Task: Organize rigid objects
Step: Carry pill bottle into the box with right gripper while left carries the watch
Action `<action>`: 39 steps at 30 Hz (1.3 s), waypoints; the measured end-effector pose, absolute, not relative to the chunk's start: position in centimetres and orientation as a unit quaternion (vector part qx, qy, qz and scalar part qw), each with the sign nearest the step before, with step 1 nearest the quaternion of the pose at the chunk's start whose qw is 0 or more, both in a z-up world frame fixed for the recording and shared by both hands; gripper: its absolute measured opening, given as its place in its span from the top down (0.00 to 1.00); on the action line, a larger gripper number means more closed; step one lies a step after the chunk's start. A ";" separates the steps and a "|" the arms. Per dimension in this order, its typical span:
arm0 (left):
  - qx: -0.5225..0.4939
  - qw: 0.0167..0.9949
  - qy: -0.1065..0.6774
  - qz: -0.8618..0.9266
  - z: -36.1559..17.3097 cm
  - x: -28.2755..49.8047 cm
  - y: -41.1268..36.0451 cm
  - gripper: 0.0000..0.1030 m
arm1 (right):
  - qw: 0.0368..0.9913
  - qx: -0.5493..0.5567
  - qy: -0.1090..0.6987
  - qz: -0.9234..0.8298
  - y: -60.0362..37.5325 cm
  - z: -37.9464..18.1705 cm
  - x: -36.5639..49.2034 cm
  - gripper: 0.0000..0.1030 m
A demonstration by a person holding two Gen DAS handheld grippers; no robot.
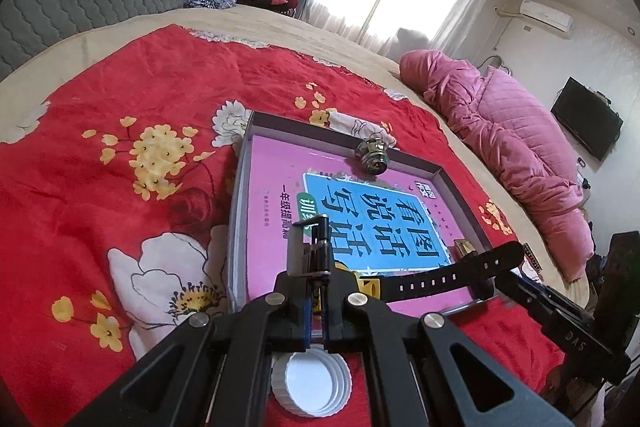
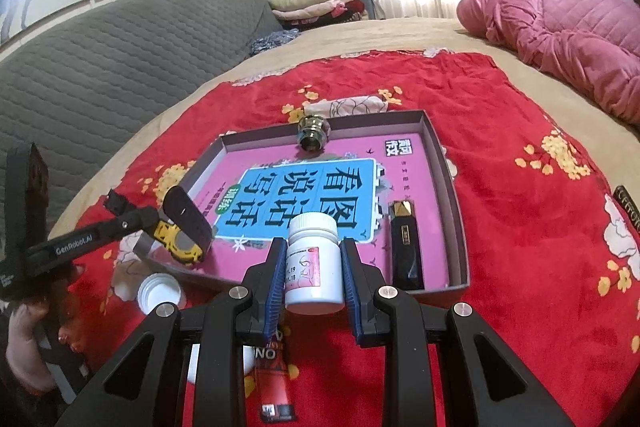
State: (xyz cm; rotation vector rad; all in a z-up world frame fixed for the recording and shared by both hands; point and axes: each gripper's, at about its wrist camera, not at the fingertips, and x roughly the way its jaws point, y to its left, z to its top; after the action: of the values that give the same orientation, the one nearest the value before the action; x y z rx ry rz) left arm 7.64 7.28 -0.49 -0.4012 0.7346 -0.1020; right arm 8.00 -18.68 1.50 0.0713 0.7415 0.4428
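Red flowered cloth covers the bed, with a shallow grey box on it holding a pink book, a metal knob at the far wall and a black lighter at right. The right tongs pinch a white bottle above the box's near edge. The left tongs, pressed together, grip a black-strapped yellow watch over the near-left corner.

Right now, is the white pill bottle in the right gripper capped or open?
Capped: the white pill bottle, clamped upright in the right gripper, has its white cap seated on top.
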 end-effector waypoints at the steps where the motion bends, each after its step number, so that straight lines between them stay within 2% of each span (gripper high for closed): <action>1: -0.194 0.912 0.358 -0.048 -0.5 7.6 7.3 0.98 | 0.908 0.033 0.362 0.210 -18.6 1.4 8.3 0.73; 39: -0.187 0.903 0.382 -0.050 -1.6 7.7 7.1 0.97 | 0.899 -0.051 0.408 0.149 -17.0 -2.2 11.8 0.73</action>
State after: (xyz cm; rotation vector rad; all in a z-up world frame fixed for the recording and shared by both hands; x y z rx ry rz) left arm 7.74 7.15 -1.64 -0.3866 0.7904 -0.1042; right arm 11.83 -16.97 -2.25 -0.1058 0.8453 0.3090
